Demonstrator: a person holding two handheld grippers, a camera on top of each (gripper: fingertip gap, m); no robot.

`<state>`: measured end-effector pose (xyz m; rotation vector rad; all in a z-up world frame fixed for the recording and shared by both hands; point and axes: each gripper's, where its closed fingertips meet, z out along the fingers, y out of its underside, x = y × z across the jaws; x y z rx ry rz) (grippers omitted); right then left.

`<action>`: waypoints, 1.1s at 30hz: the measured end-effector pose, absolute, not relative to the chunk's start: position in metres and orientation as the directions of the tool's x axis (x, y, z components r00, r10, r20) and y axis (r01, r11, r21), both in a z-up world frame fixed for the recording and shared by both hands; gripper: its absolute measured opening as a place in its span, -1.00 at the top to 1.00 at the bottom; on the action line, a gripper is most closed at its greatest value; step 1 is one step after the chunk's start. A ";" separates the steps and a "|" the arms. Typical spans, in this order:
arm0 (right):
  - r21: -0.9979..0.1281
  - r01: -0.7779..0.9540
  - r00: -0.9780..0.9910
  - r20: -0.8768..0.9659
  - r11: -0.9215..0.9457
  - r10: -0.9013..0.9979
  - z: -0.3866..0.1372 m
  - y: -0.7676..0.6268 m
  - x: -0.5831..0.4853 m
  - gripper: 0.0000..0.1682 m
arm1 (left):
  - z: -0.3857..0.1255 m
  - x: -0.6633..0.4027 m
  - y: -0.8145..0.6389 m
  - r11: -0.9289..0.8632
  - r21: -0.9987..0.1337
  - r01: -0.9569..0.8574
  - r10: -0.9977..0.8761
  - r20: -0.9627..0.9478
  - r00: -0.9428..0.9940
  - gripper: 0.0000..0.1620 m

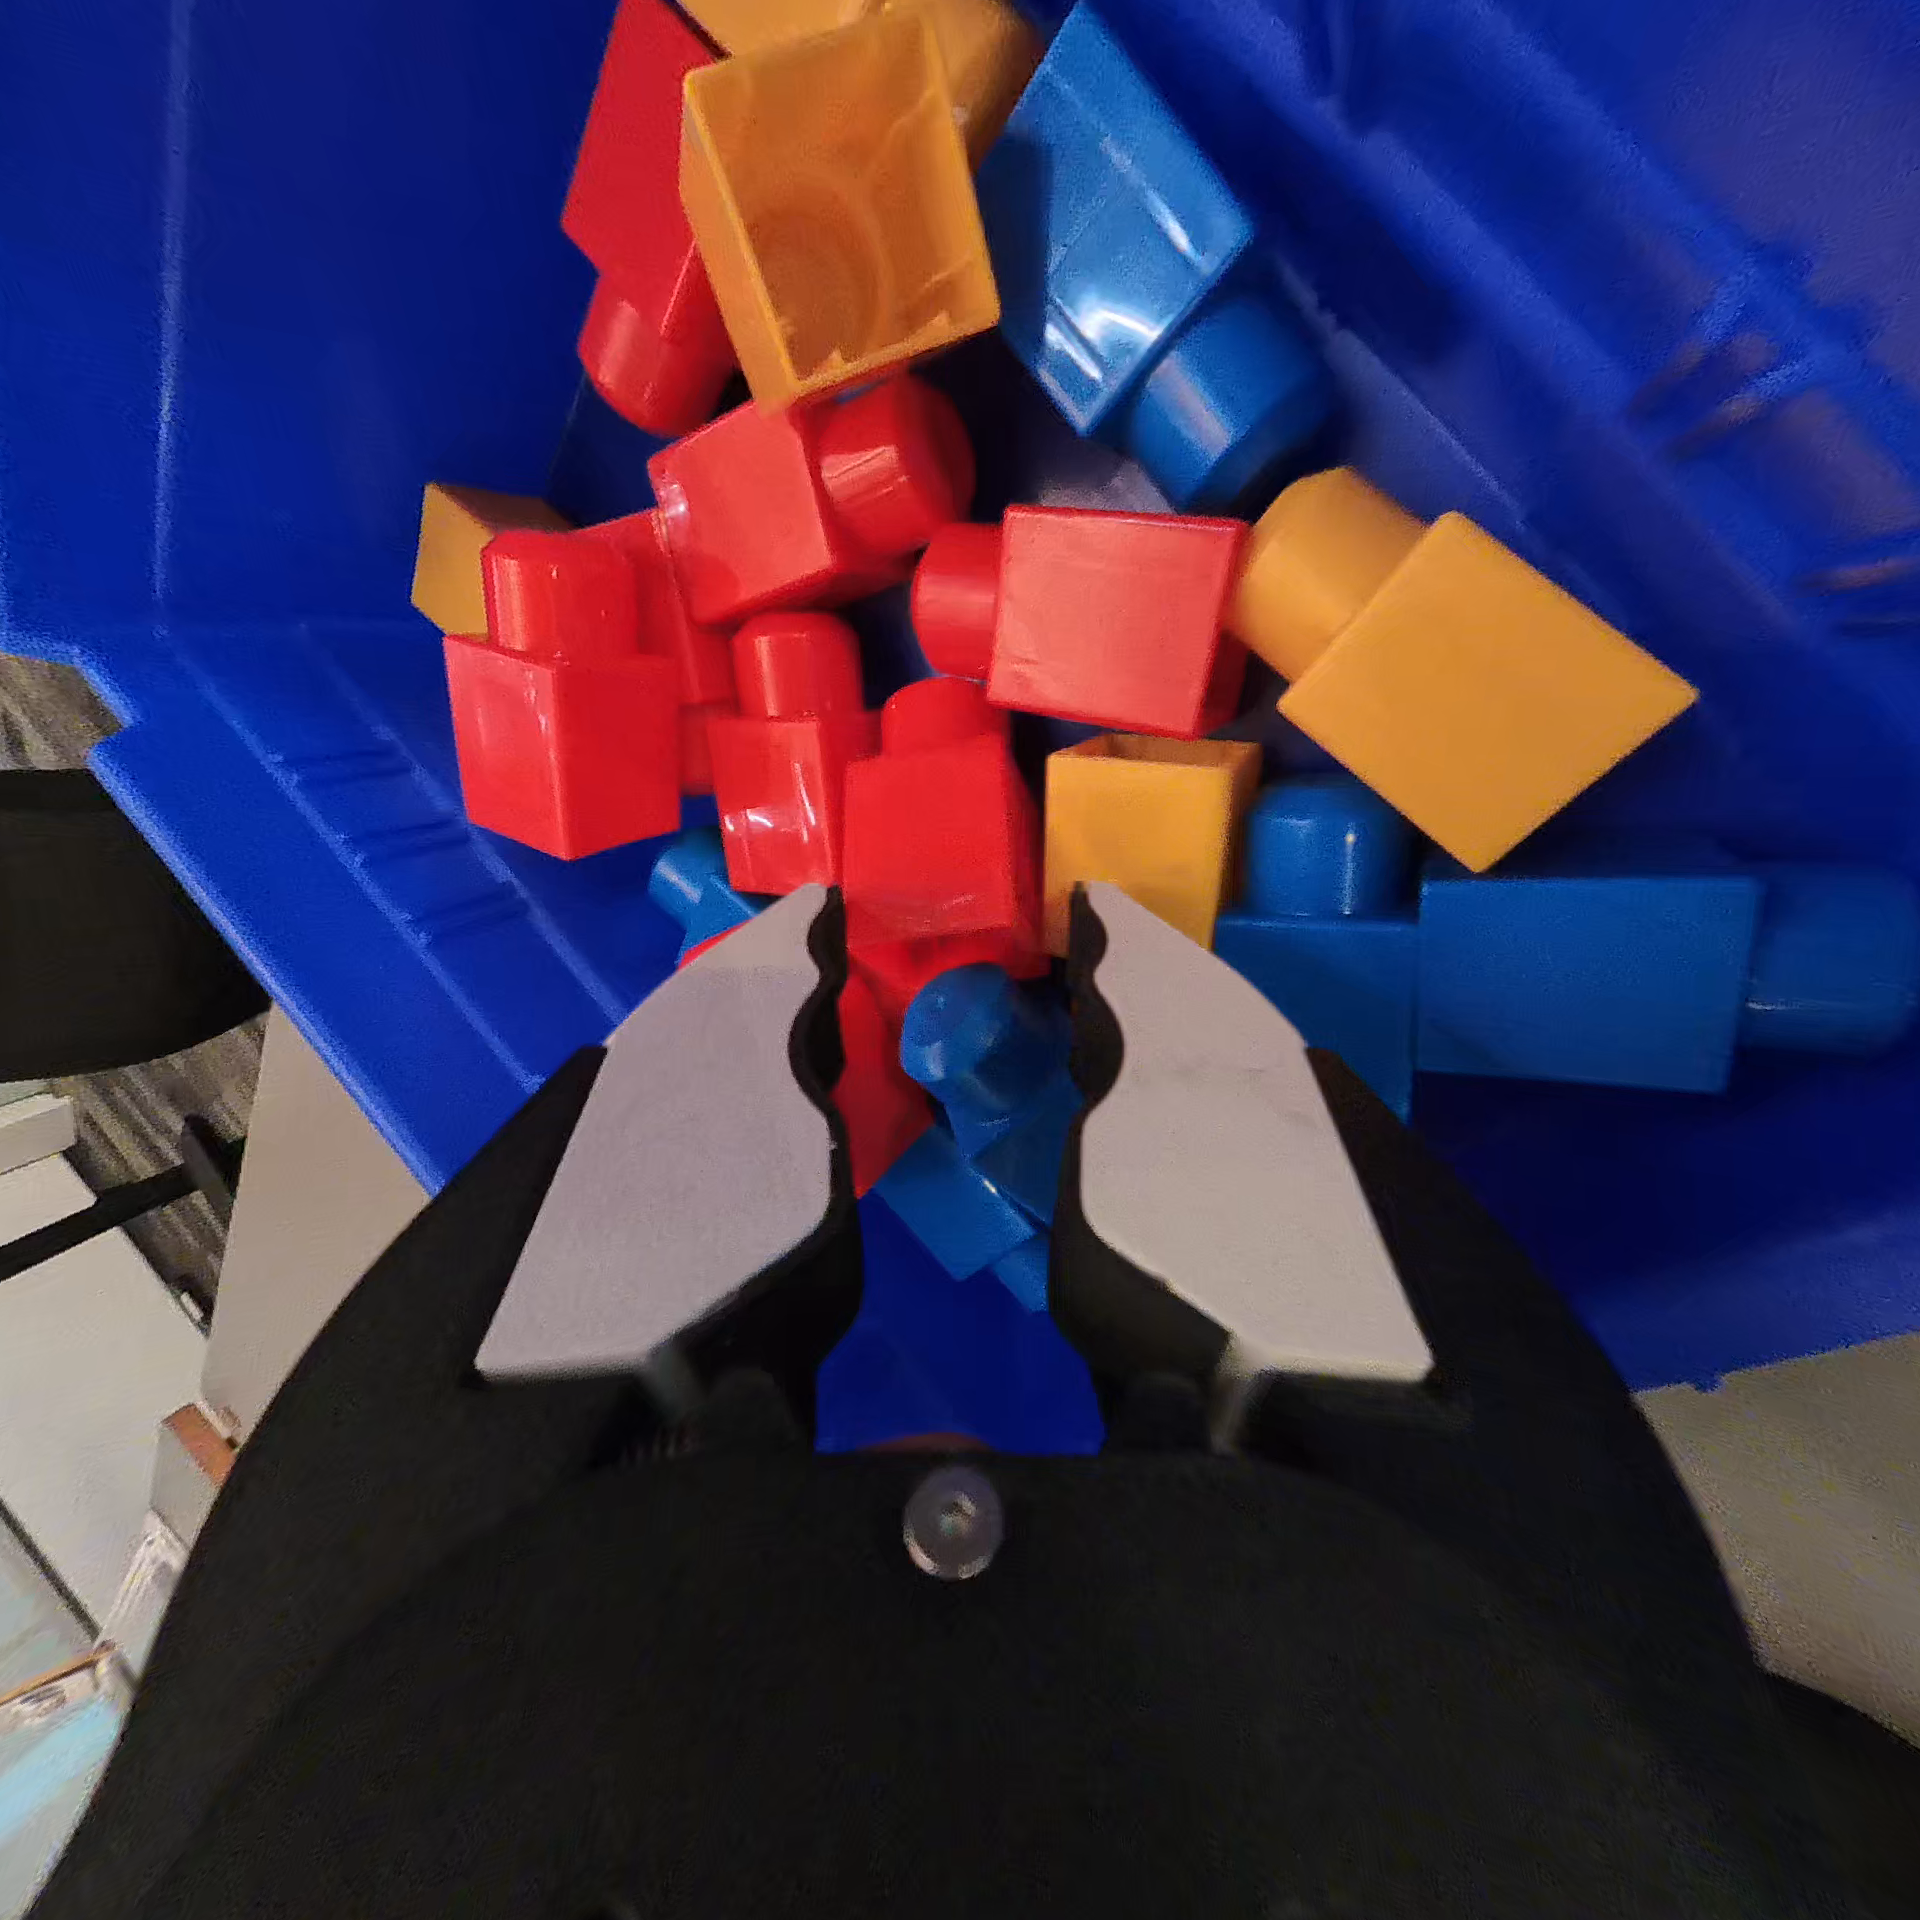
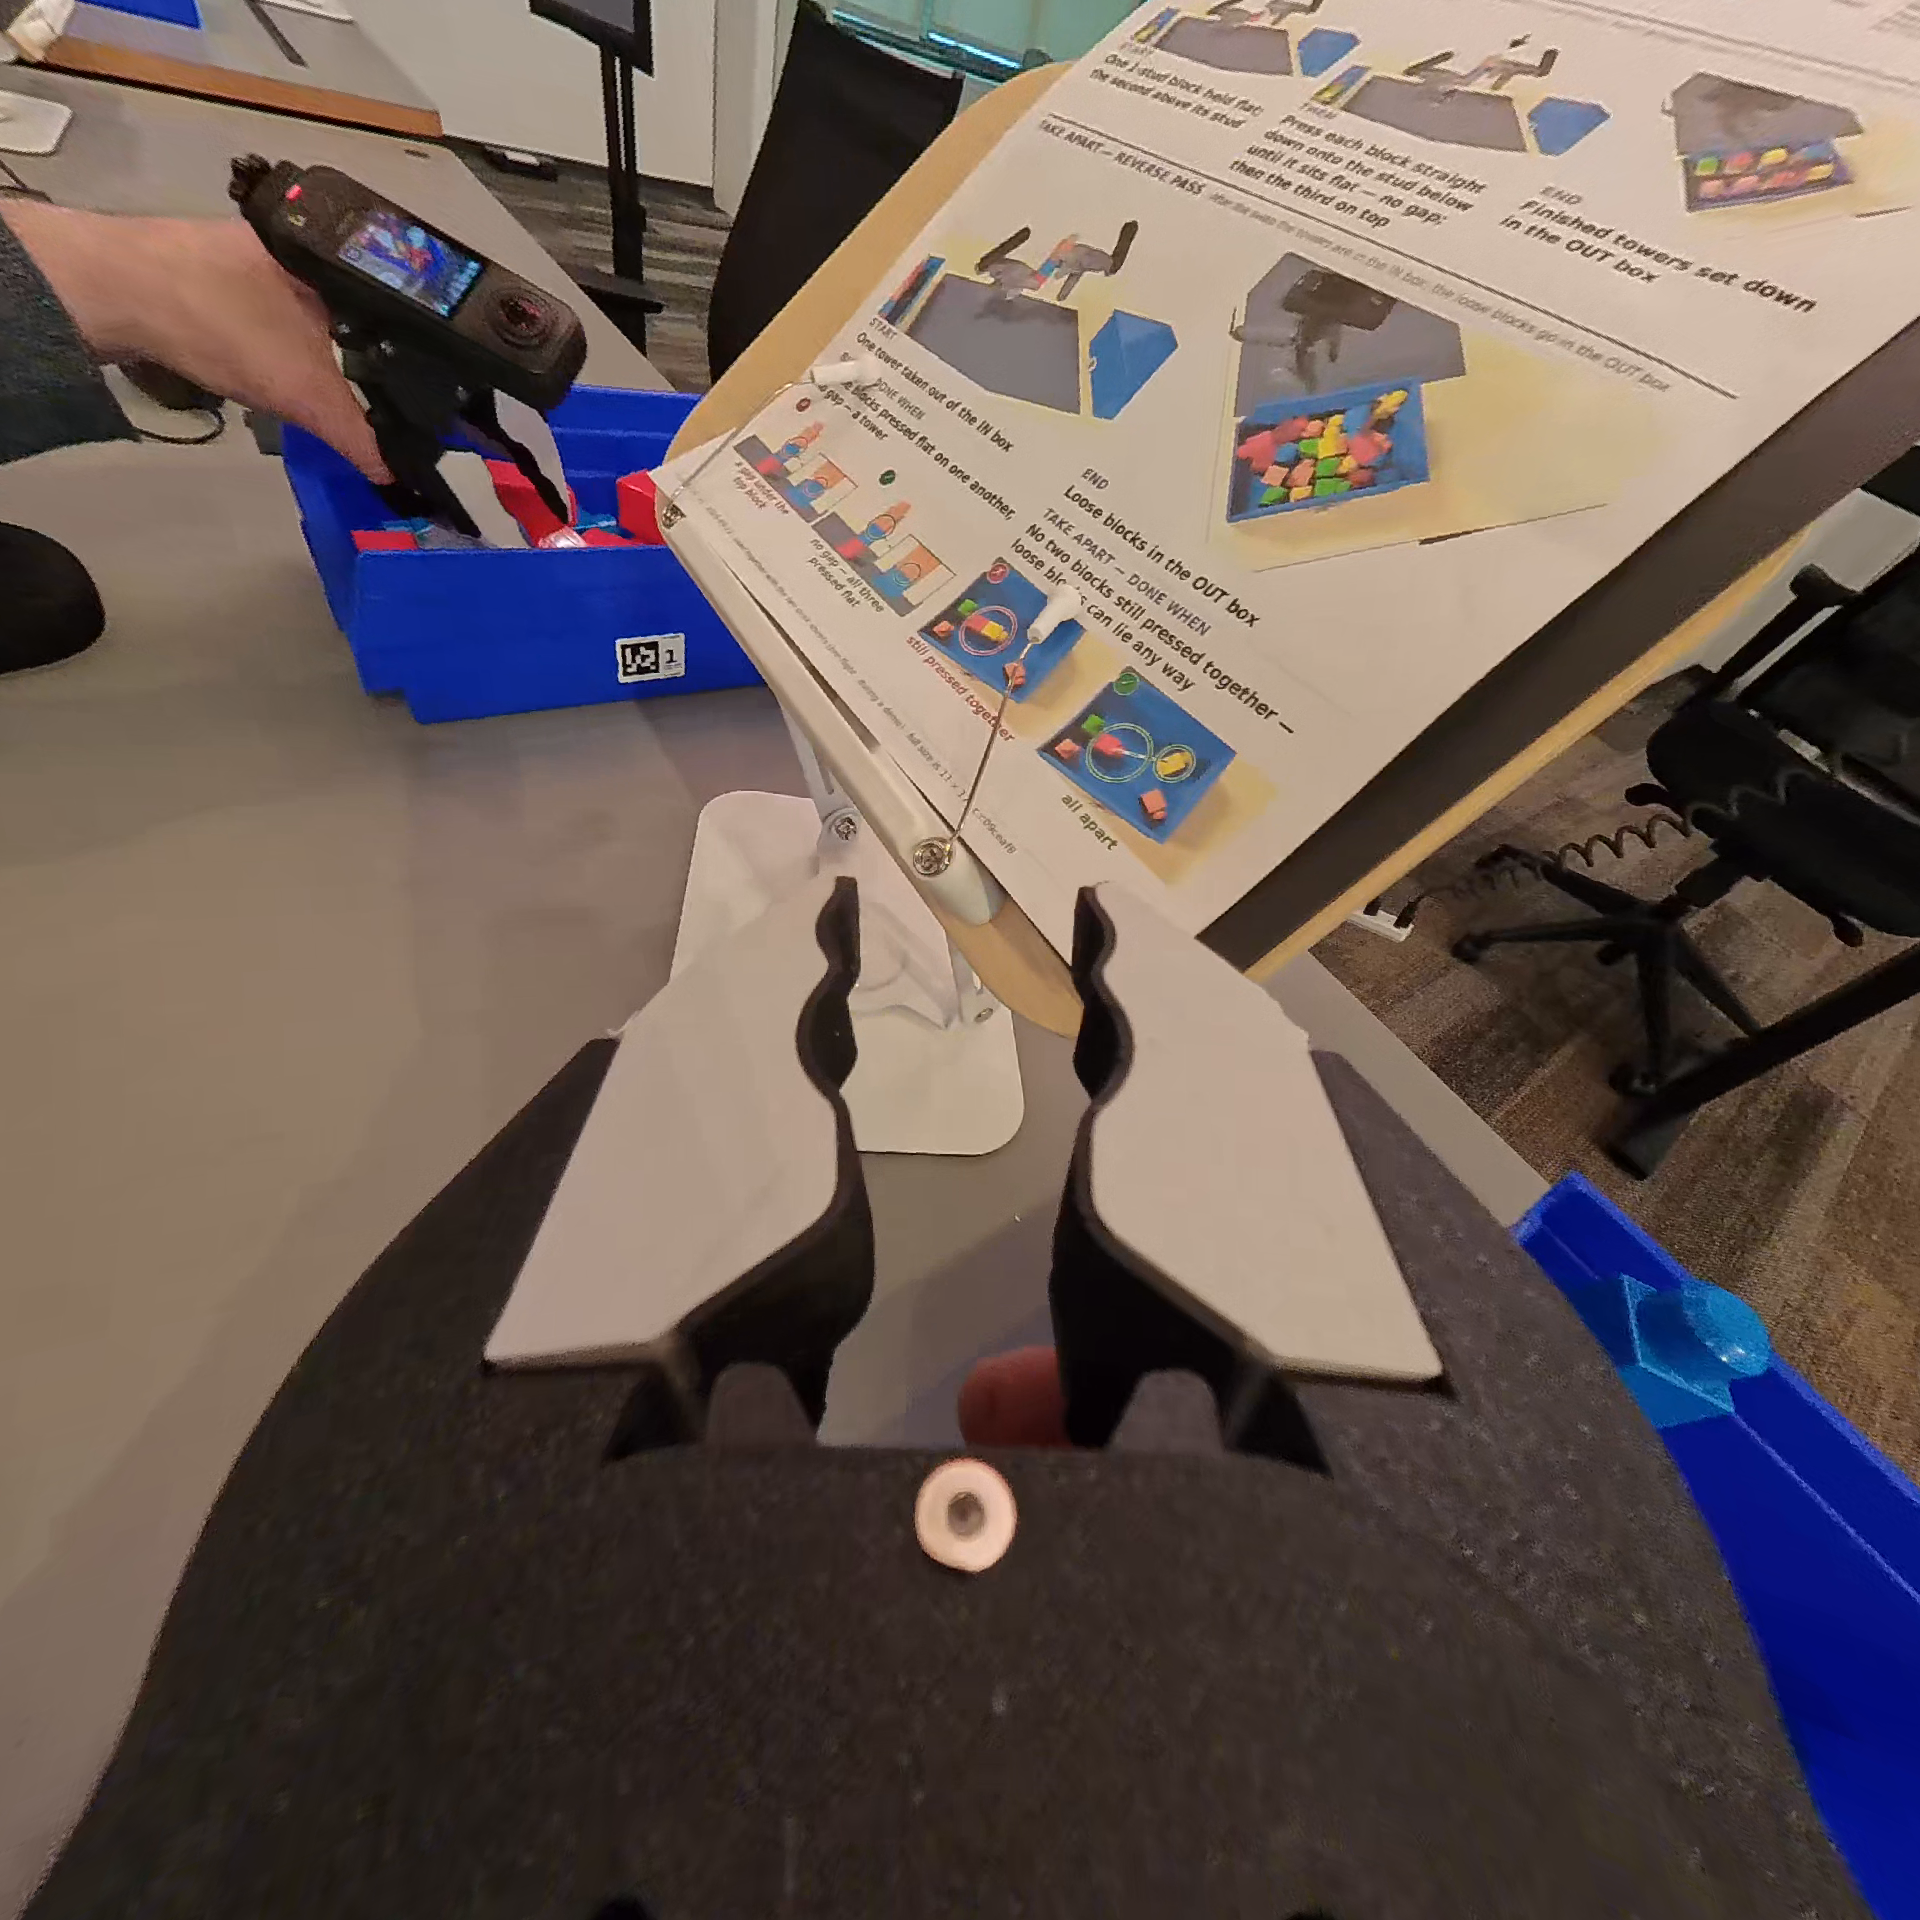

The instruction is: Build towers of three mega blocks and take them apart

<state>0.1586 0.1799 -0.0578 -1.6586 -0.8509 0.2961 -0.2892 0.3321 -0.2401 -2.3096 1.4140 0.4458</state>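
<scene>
Blue plastic bin (image 2: 488, 634) sat on grey surface (image 2: 260, 935), far left. White-based stand with printed instruction sheet (image 2: 1351, 436) stood right of bin. Second blue bin (image 2: 1787, 1538) at near right edge. Loose red, orange, blue plastic blocks (image 1: 935, 644) lay heaped in first bin.

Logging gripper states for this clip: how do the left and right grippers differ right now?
The left gripper is lowered into the blue bin, over the loose blocks; the right gripper hovers over the grey table, facing the instruction board. A red block and a blue block show between the left's fingers, ungripped; nothing sits between the right's. Both are open.
</scene>
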 end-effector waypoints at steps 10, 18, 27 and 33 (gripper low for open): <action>-0.928 0.371 0.674 0.247 -0.031 0.696 -0.058 0.177 0.152 0.56 | -0.245 -0.306 0.339 -0.478 -0.123 -0.870 -0.764 -0.430 0.481 0.43; -0.928 0.372 0.624 0.238 -0.015 0.744 -0.058 0.166 0.132 0.57 | -0.229 -0.294 0.341 -0.443 -0.308 -0.842 -0.731 -0.419 0.538 0.58; -0.977 0.213 0.397 0.084 -0.003 0.914 -0.056 0.127 0.029 0.47 | -0.102 -0.208 0.261 -0.222 -0.955 -0.196 -0.764 0.045 0.643 0.59; -0.994 0.053 0.287 -0.071 -0.090 0.955 -0.061 0.127 -0.035 0.38 | -0.060 -0.132 0.184 -0.143 -0.975 0.167 -0.884 0.202 0.421 0.59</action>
